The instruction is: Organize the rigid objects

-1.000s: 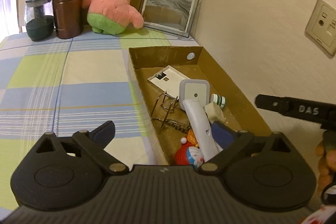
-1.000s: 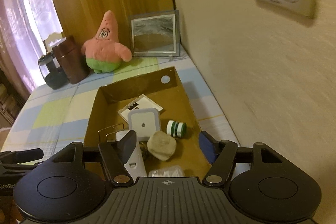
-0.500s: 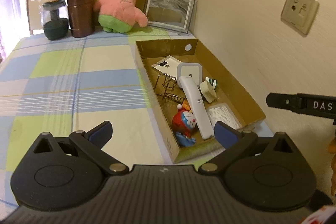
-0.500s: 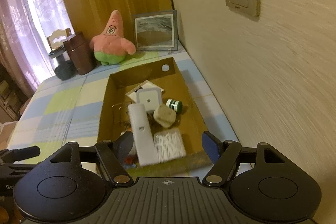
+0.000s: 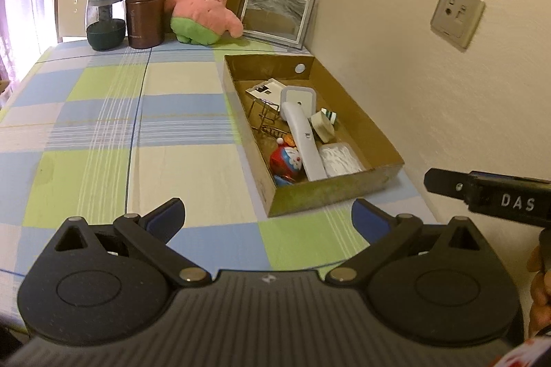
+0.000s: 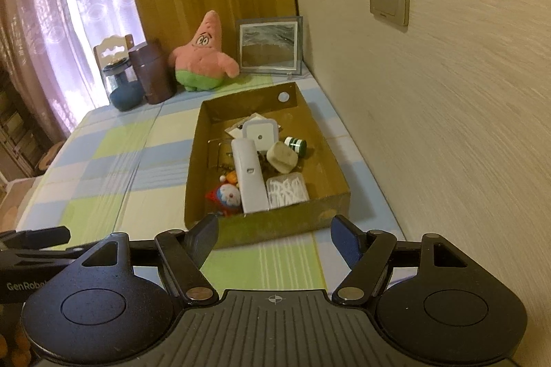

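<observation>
The shallow brown cardboard box (image 6: 261, 229) sits on the checked desk (image 5: 103, 133) against the wall, ahead of and below both grippers, its long axis running away from them. Inside lie a long white handset-shaped device (image 6: 248, 174), a clear case of cotton swabs (image 6: 287, 189), a beige stone-like lump (image 6: 281, 157) and a red and blue round toy (image 6: 225, 195). The right gripper (image 6: 274, 239) is nearer and lined up with the box; its jaws have just been opening and stand released, holding nothing. The left gripper (image 5: 267, 219) is also released and empty, off to the box's left. Compared with a second ago, both views show the box farther off and whole
</observation>
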The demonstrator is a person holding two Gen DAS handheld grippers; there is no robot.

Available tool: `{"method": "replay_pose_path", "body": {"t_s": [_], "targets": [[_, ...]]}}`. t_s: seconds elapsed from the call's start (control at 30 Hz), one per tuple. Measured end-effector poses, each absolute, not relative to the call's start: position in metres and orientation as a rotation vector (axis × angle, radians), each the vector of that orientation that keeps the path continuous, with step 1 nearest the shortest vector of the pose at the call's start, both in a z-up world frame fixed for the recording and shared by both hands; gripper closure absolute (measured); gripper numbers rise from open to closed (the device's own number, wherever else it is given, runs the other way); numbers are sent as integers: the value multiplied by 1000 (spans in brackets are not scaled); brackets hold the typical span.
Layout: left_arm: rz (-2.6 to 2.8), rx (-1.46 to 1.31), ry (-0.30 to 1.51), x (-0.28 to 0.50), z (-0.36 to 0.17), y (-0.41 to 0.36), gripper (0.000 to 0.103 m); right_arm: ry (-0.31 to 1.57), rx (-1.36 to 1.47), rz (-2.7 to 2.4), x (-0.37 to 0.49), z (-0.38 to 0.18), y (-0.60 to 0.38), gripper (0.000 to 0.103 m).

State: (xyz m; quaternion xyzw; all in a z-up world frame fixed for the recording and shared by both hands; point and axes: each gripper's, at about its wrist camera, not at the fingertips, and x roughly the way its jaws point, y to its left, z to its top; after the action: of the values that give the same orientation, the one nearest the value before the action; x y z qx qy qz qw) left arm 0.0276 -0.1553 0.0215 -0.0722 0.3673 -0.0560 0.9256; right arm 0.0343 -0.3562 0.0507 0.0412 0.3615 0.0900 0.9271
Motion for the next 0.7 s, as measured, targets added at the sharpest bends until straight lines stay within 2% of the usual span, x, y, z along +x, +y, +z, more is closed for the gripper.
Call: {"method": "replay_pose_path", "body": {"t_s": [0.7], "targets": [[-61,-148,783,-23,17,-141,1,817,12,274,-10,38,-334,34]]}}
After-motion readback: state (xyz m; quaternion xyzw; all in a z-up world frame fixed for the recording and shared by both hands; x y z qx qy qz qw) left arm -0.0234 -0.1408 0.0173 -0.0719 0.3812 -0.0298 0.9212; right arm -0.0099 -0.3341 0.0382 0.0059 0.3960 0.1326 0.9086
